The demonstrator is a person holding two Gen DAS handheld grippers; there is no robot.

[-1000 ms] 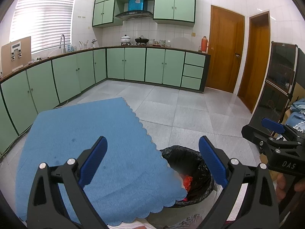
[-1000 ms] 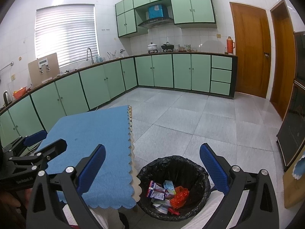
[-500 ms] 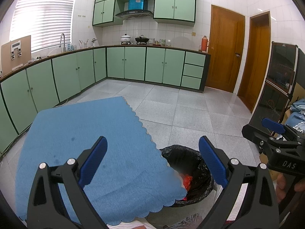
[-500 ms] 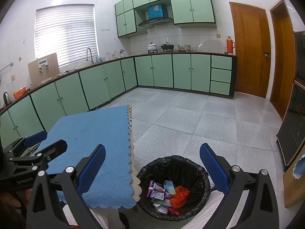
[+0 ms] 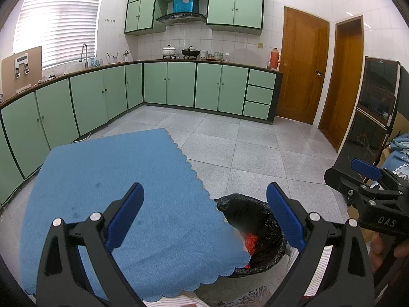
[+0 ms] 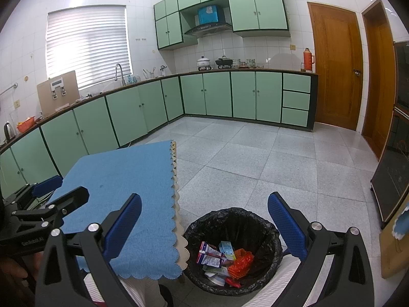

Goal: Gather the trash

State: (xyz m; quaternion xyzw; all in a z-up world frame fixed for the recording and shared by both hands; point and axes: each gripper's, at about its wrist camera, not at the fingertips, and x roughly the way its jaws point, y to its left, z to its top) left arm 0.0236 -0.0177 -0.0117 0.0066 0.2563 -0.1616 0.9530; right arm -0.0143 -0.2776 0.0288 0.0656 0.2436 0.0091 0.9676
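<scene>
A round bin with a black liner point(image 6: 231, 220) stands on the floor beside a table under a blue cloth point(image 6: 122, 179). Inside it lie several pieces of trash point(image 6: 219, 258): small cartons, wrappers and a red net. My right gripper point(image 6: 204, 220) hovers above the bin, open and empty. My left gripper point(image 5: 204, 215) is open and empty over the near right corner of the blue cloth point(image 5: 115, 192), with the bin point(image 5: 255, 220) partly hidden behind that corner. Each gripper shows at the edge of the other's view.
Green kitchen cabinets point(image 6: 204, 94) run along the left and far walls. Two wooden doors point(image 6: 334, 66) stand at the right. A dark glass cabinet point(image 5: 370, 117) is at the far right. Grey tiled floor point(image 6: 255, 153) stretches beyond the bin. Striped clothing shows below the grippers.
</scene>
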